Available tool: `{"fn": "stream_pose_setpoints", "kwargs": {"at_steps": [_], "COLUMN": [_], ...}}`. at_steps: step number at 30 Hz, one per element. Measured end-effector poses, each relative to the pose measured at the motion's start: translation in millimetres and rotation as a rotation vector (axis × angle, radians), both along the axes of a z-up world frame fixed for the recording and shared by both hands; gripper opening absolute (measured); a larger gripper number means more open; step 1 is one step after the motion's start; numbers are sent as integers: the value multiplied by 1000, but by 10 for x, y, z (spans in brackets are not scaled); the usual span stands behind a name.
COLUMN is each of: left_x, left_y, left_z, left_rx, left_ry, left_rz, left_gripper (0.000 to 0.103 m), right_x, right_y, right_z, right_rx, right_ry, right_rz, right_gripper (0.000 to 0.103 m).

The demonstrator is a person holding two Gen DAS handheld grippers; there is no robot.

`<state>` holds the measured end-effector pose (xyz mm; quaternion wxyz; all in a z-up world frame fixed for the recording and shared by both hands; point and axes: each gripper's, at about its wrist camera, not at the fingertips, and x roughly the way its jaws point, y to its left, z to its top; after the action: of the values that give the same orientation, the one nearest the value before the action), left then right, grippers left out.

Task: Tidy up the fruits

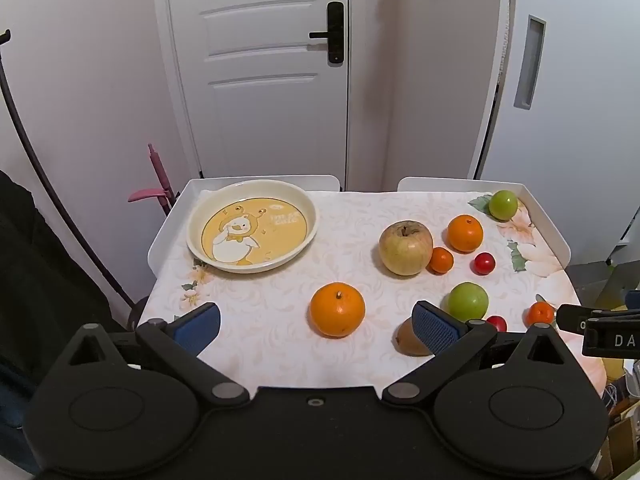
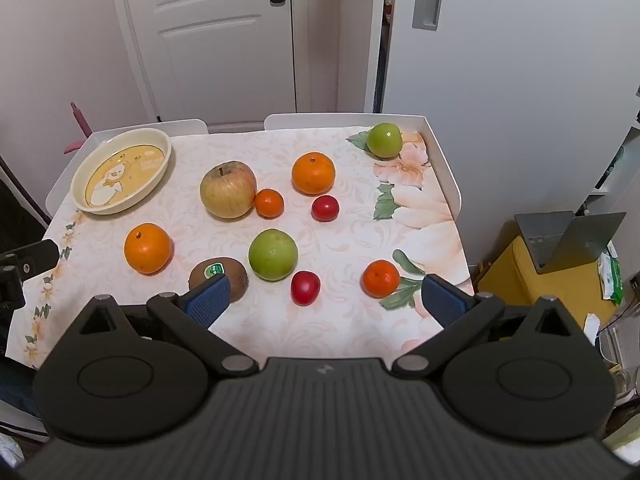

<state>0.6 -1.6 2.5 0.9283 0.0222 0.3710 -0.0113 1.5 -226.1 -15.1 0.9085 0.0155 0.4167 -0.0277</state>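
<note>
Both grippers hover wide open and empty over the tabletop (image 2: 280, 320). The left gripper (image 1: 316, 326) should straddle the orange (image 1: 337, 309) just ahead; plate (image 1: 308, 236) beyond, leftward.

bare cloth between plate (image 2: 120, 172) and apple (image 2: 228, 190); right of it, fruit crowds close.
</note>
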Motion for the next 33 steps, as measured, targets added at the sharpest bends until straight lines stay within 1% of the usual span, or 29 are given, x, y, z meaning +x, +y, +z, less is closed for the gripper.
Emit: {"fn": "stream_pose_setpoints", "kwargs": {"at_steps": [33], "left_x": [44], "left_y": [-69], "left_z": [-29], "left_rx": [23], "left_ry": [1], "left_rz": [-4], "left_gripper": [103], "right_x": [27], "right_y": [-17], "right_z": [-33], "right_rx": [2], "right_ry": [9], "right_rz": [0], "right_gripper": [103]}}
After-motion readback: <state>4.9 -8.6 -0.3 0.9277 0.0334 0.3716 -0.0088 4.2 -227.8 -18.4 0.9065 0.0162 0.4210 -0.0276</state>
